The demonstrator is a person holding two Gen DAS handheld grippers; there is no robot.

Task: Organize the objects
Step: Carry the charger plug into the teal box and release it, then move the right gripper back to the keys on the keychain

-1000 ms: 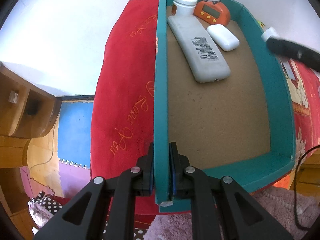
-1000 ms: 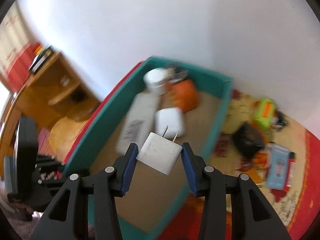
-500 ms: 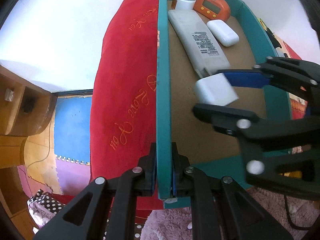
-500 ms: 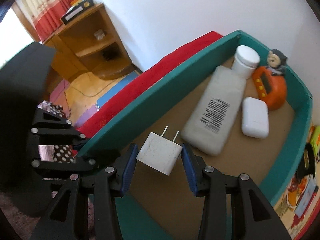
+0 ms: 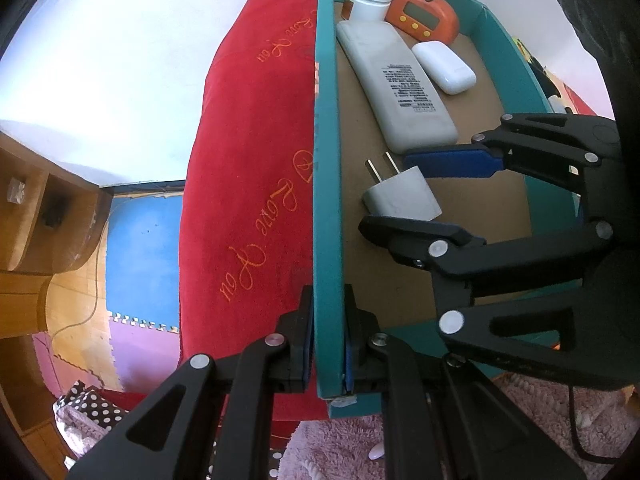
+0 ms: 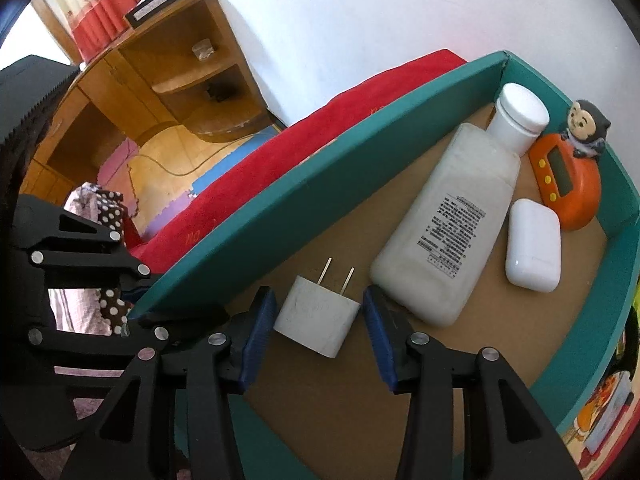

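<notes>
This is a lived-in room of a home: a red embroidered blanket (image 5: 256,184) spread under a teal box (image 6: 280,216), colourful foam floor mats (image 5: 144,240), a wooden corner shelf unit (image 6: 188,68), a red-and-cream curtain (image 6: 96,8) and plain white walls (image 6: 360,12).

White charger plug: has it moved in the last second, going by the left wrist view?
Yes. The white charger plug has come down into the teal tray, now lying on its floor just short of the white bottle, between the right gripper's jaws.
</notes>
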